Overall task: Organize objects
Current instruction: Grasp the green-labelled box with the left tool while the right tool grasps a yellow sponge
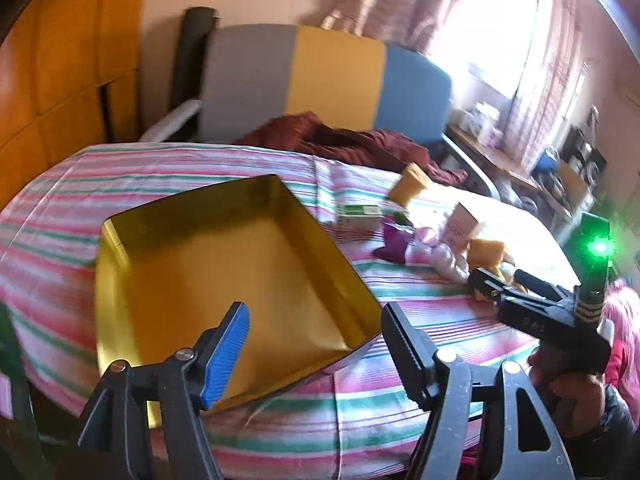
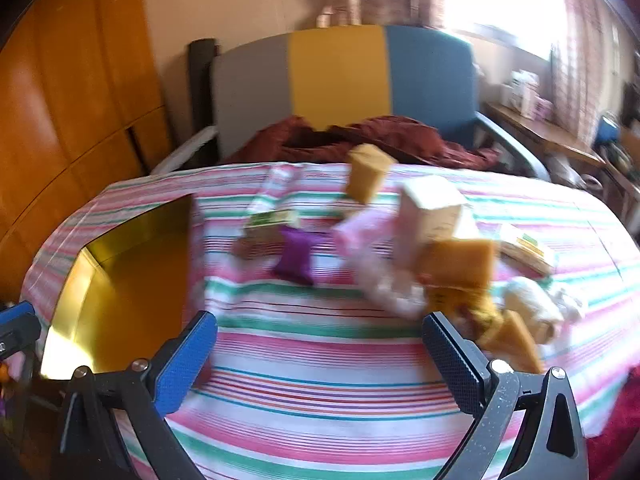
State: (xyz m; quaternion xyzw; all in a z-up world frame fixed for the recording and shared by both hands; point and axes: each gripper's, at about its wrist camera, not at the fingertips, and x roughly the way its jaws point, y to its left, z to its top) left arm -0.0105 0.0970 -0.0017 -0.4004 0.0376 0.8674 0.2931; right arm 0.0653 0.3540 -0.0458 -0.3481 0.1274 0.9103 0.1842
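An empty gold box lies on the striped bedsheet; it also shows in the right wrist view at the left. My left gripper is open and empty over the box's near right corner. My right gripper is open and empty above the sheet, also seen from the left wrist view. Beyond it lies a pile of small items: a purple pouch, a pink packet, a pale carton, yellow sponges and a green-labelled box.
A maroon blanket lies at the head of the bed against a grey, yellow and blue headboard. A wooden wardrobe stands at the left. A cluttered desk stands at the right under a bright window.
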